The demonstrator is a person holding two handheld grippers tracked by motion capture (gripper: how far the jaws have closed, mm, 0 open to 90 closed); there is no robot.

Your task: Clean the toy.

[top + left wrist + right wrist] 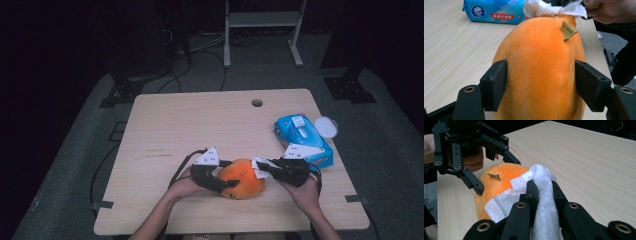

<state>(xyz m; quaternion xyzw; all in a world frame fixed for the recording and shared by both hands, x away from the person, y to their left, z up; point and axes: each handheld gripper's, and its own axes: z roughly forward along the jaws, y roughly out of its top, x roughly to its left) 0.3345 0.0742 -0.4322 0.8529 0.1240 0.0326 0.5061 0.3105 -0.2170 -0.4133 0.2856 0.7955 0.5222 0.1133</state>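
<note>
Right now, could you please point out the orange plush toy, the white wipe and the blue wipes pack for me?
orange plush toy [541, 75]: left gripper view, the middle of its fuzzy back.
white wipe [544, 192]: right gripper view, the bunched part between the jaws.
blue wipes pack [305, 137]: high view, its top face.

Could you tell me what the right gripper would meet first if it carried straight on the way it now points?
Most likely the orange plush toy: the right gripper, shut on a white wipe, points at it, and the wipe already lies on the toy.
</note>
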